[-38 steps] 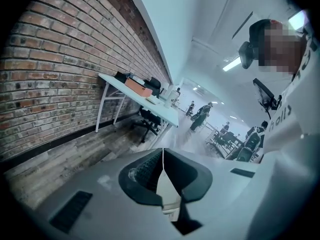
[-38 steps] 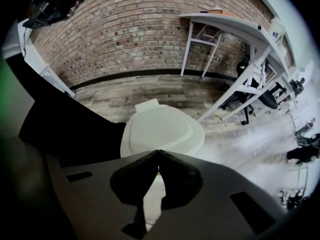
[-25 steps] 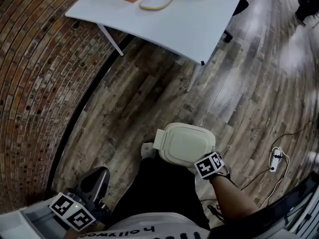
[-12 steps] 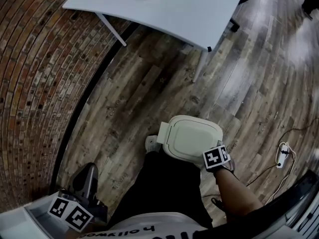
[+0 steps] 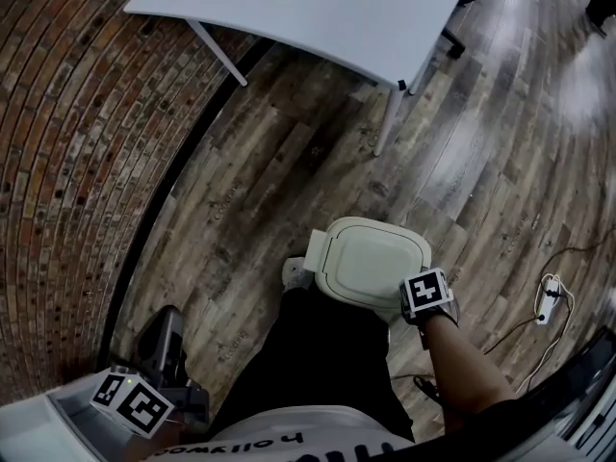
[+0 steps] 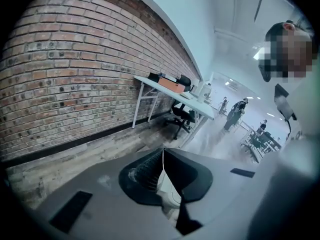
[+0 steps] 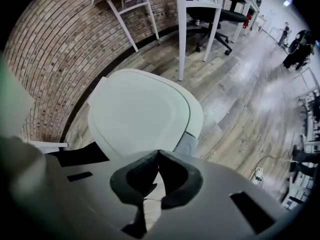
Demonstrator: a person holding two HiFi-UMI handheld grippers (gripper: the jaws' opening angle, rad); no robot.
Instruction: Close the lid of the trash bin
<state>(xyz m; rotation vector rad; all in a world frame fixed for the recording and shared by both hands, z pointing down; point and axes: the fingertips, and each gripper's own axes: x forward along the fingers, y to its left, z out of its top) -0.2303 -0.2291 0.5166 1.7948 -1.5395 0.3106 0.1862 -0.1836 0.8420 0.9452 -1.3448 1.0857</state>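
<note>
Pale-green trash bin (image 5: 373,261): stood on the wood-plank floor (image 5: 289,162), right against the person's dark trouser leg (image 5: 318,354) and well apart from the white table (image 5: 346,17).
Lid (image 7: 142,111): lay flat on the bin and covered the opening; no gap showed along the rim that could be seen.
Right gripper (image 7: 159,153): jaws were pressed together with nothing between them. The tips sat over the lid's near edge, just beside a grey tab (image 7: 187,144). Whether they touched the lid could not be told.
Left gripper (image 6: 163,150): jaws were together and empty. It was held low at the person's left, well apart from the bin, and faced along the brick wall (image 6: 75,59).
Power strip (image 5: 549,301): lay on the floor with its cable, to the right of the bin.
</note>
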